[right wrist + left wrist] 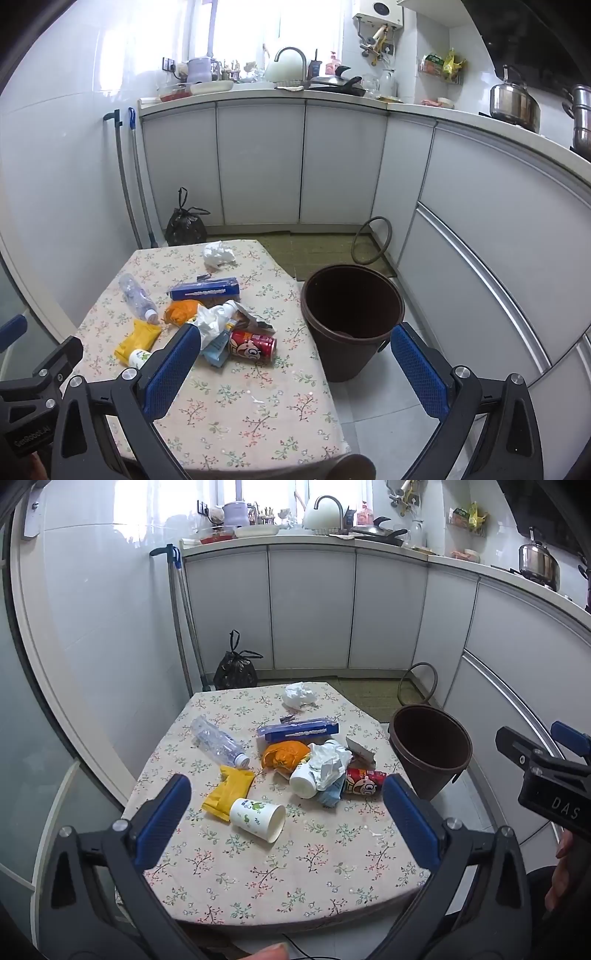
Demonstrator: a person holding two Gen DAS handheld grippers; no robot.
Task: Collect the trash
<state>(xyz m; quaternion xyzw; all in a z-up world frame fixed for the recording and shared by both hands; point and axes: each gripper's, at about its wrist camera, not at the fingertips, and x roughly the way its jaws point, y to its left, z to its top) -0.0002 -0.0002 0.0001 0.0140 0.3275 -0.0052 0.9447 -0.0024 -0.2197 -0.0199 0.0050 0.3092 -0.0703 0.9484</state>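
White kitchen cabinets curve behind a small table [280, 882] under a floral cloth, with a tied black rubbish bag [236, 668] on the floor by the far wall. Trash lies scattered on the cloth: a crumpled white tissue [300, 695] at the far edge, a clear plastic bottle [218, 741] lying on its side at the left, a blue box [297, 730] mid-table, and a yellow wrapper [228, 787] touching a tipped paper cup [258, 818] printed with green. Just right of these sits a heap of orange peel [284, 755], a white cup [303, 782] stuffed with crumpled paper, and a red can [253, 344] lying on its side. A brown bin [351, 321] stands on the floor just beside the table's right edge, its mouth tilted toward the cameras. Both tools hang above the near edge, touching nothing: the left hand-held gripper [287, 814] is spread wide over the paper cup and holds nothing, and the right hand-held gripper [295, 363] is likewise spread wide, unloaded, between the can and the bin.
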